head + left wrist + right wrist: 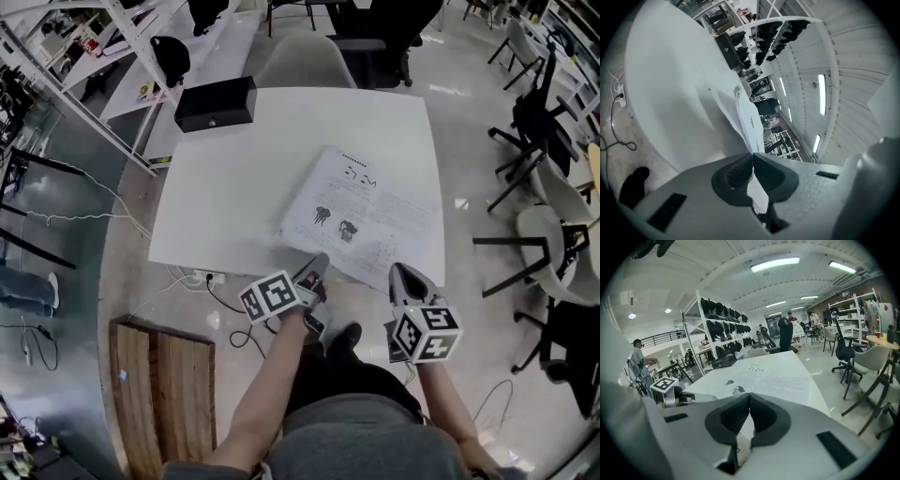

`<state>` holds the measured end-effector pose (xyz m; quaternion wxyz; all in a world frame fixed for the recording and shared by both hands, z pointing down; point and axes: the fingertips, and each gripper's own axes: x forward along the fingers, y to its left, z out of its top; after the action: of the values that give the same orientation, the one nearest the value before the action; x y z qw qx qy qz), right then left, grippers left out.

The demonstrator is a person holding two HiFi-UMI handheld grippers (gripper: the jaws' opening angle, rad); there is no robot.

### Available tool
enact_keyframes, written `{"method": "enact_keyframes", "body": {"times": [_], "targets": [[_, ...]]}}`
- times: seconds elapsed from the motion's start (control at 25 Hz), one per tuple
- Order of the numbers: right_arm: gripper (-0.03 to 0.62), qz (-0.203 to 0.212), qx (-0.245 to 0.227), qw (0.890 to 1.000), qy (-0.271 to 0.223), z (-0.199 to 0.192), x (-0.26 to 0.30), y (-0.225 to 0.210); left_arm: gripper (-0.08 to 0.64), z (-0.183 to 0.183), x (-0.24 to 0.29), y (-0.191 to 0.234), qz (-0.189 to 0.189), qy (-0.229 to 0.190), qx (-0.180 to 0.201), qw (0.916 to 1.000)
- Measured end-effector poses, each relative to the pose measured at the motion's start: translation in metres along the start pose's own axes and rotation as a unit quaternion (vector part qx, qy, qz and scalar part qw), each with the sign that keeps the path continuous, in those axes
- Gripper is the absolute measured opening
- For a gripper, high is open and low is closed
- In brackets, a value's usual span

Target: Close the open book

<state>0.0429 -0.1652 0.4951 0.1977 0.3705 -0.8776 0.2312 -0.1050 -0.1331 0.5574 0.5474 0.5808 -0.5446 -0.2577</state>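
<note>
An open book (366, 216) with printed text and small drawings lies on the near right part of the white table (225, 197). My left gripper (317, 265) is at the book's near left corner. In the left gripper view it (753, 157) is shut on a white page (747, 119), which rises from the book and passes between the pads. My right gripper (397, 273) is at the book's near right edge. The right gripper view shows it (749, 397) shut, tips touching, with the open pages (764, 378) just beyond. I cannot tell whether it pinches a page.
A black box (215, 103) sits at the table's far left corner. Chairs stand behind the table (305, 61) and to the right (553, 234). A wooden pallet (159, 394) and a power strip with cables (202, 278) lie on the floor at the near left.
</note>
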Motion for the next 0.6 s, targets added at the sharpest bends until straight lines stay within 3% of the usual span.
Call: {"method": "enact_keyframes", "body": {"times": [0.36, 0.6], "targets": [[0.005, -0.021, 0.012, 1.000, -0.007, 0.000, -0.011, -0.010, 0.014, -0.002, 0.000, -0.010, 0.013, 0.017, 0.073, 0.9971], [0.005, -0.032, 0.017, 0.999, -0.011, -0.003, -0.022, -0.020, 0.014, -0.012, 0.002, -0.020, 0.029, 0.025, 0.144, 0.9889]]}}
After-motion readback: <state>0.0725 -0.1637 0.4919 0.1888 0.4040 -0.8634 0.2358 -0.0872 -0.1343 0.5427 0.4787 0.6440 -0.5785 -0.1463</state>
